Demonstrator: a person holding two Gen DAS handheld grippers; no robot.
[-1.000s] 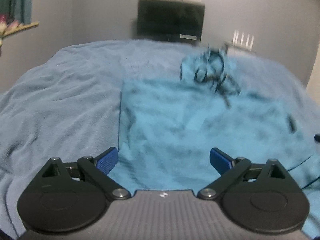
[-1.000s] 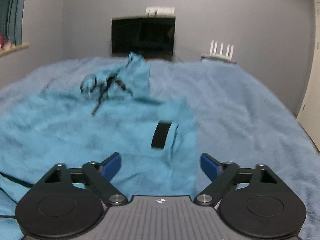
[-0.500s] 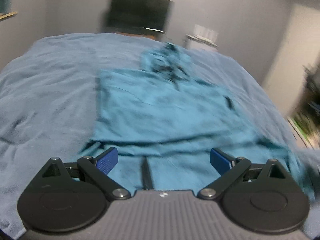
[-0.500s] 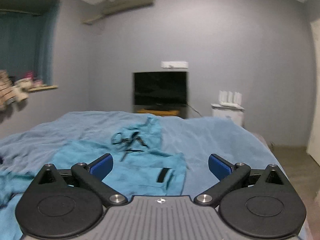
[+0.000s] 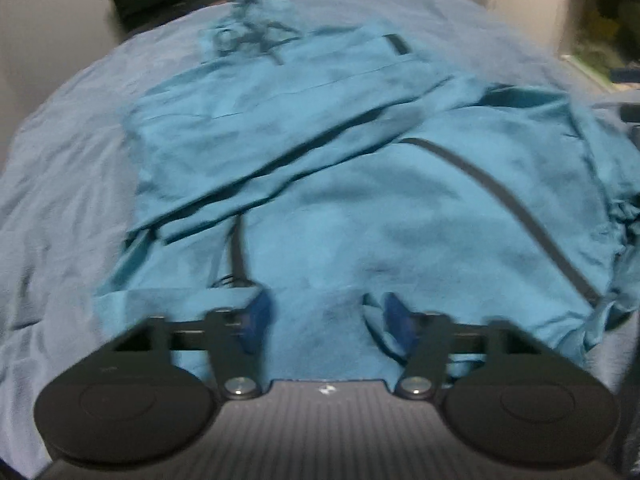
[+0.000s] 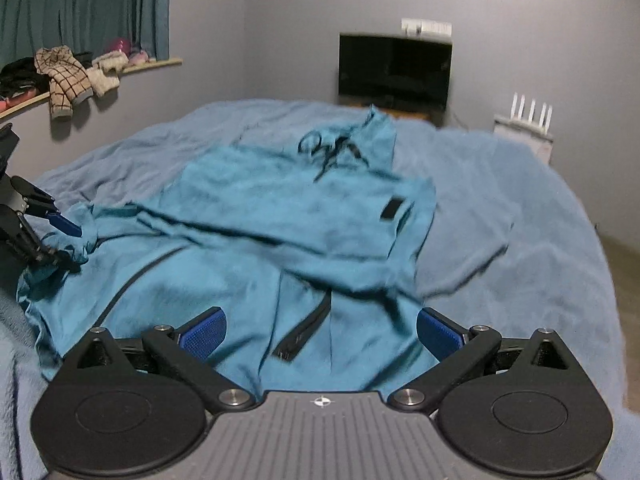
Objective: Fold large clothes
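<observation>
Lying spread out on the blue bed cover [image 6: 500,208], the one big teal jacket [image 6: 248,264] was flat so its parts could be folded over one at a time. One part, likely a sleeve [image 5: 296,152], already lay slanted across its middle. The hood end with the dark strings [image 6: 332,148] pointed toward the black TV [image 6: 395,70] at the far wall.

I counted two claws. The left claw [image 5: 325,316] was low at the jacket's near hem, and its jaws were closing with teal cloth bunched between them. I think it was there to catch the hem for the next fold. The pads did not look pressed tight on the cloth yet, though that view was blurry. In the right view, the same left claw [image 6: 60,236] showed at the jacket's left edge, with cloth gathered around its tips.

The right claw [image 6: 320,334] was spread wide over the near hem, close to the short dark zipper end [image 6: 304,334]. It held nothing. It looked ready to take its own corner.

I counted two dark zipper lines, one bed cover and one TV.
</observation>
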